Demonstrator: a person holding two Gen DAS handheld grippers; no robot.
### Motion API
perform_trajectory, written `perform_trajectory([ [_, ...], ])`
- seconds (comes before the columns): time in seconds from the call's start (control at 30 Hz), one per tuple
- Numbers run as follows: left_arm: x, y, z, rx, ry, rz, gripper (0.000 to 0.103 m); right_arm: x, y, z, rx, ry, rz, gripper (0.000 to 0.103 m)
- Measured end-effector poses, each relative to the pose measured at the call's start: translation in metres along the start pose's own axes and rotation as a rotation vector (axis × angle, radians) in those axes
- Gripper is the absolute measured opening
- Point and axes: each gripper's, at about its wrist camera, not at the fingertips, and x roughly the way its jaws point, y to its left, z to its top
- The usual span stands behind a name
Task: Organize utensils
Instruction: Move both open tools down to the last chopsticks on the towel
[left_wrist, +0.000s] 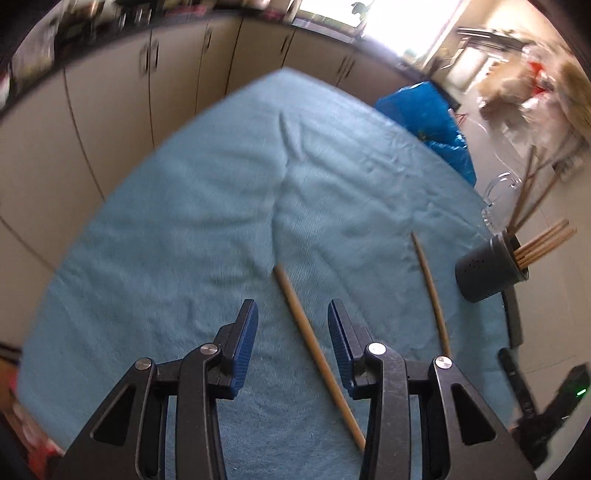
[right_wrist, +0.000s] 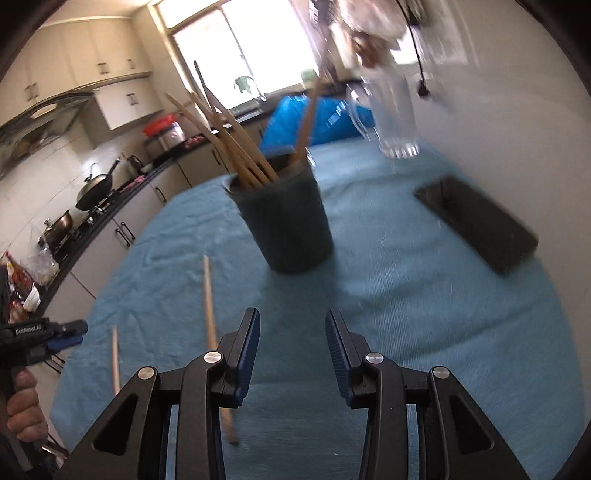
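Left gripper (left_wrist: 292, 345) sits right over the nearer chopstick (left_wrist: 314, 350), fingers spread w/ the stick running diagonally between them, not pinched yet. Right gripper (right_wrist: 291, 350) is spread too, holding nothing, facing the dark holder (right_wrist: 288, 221) near the right edge of the blue cloth (left_wrist: 184, 221). Second chopstick (left_wrist: 430, 286) lies btw the first and the holder. Imo twist the wrist so pads cross the stick squarely, drop low, then close mid-shaft.

holder (right_wrist: 288, 221) and, seemingly, glass (right_wrist: 391, 118) ahead.
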Motion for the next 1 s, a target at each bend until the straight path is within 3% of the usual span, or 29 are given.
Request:
perform_trajectory([
  [0.1, 0.014, 0.006, 0.005, -0.059, 0.067, -0.031, 0.038, 0.01, -0.013, -0.004, 0.035, 0.032, -0.006, 0.04],
  [0.27, 0.035, -0.004, 0.012, -0.07, 0.104, 0.036, 0.037, 0.01, -0.014, -0.005, 0.044, 0.032, 0.012, 0.04],
  [0.4, 0.046, -0.024, 0.014, 0.042, 0.102, 0.123, 0.01, 0.011, -0.015, -0.007, 0.053, 0.035, 0.027, 0.04],
  [0.53, 0.052, -0.052, 0.009, 0.286, 0.096, 0.205, 0.011, 0.013, -0.015, -0.007, 0.06, 0.037, 0.034, 0.04],
  [0.63, 0.051, -0.057, 0.006, 0.395, 0.093, 0.184, 0.01, 0.013, -0.015, -0.01, 0.059, 0.037, 0.036, 0.04],
  [0.73, 0.052, -0.053, 0.005, 0.427, 0.082, 0.162, 0.012, 0.014, -0.015, -0.009, 0.058, 0.043, 0.032, 0.04],
  [0.83, 0.052, -0.045, 0.011, 0.375, 0.096, 0.134, 0.013, 0.016, -0.012, -0.009, 0.046, 0.053, 0.022, 0.04],
  [1.0, 0.057, -0.053, 0.014, 0.378, 0.076, 0.165, 0.011, 0.017, -0.009, -0.008, 0.03, 0.06, -0.003, 0.04],
])
